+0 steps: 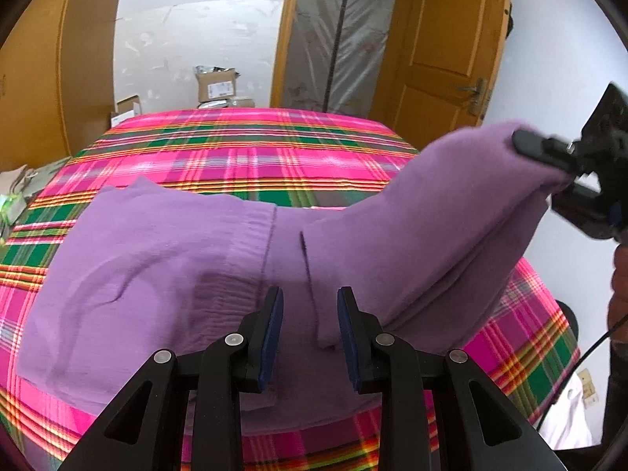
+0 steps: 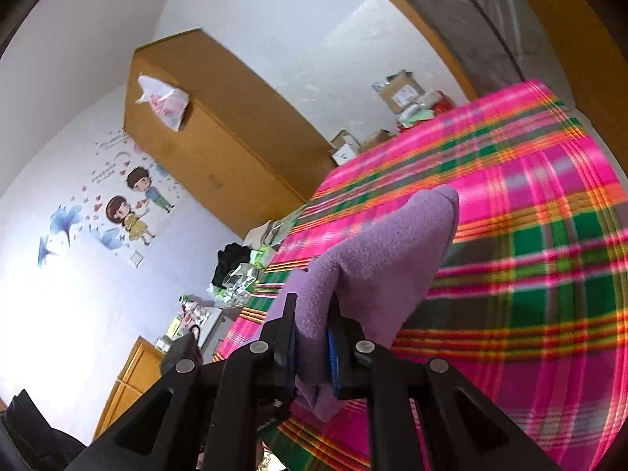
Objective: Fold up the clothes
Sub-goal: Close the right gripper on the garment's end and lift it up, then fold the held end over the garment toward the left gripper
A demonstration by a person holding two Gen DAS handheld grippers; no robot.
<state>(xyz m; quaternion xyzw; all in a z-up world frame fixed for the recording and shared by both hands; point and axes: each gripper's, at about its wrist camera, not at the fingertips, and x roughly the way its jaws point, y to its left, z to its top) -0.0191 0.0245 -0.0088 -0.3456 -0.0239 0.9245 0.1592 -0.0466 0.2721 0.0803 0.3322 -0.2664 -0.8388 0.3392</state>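
Now the right hand-held gripper (image 2: 312,337), clamped on the purple sweater (image 1: 165,274), should carry its sleeve across (keeping tension); left hand-held gripper (image 1: 310,337) half-open, empty.

The left gripper (image 1: 310,310) points forward and down, and its jaws stand apart with nothing pressed between the blue pads (image 1: 274,329); it hangs just above the purple garment (image 1: 157,259). The right gripper (image 2: 312,337) is raised and rolled to one side, and its jaws are closed on a fold of the same garment. In the left wrist view the right gripper (image 1: 549,153) shows at the right edge, with part of the person's hand (image 1: 620,282) below it.
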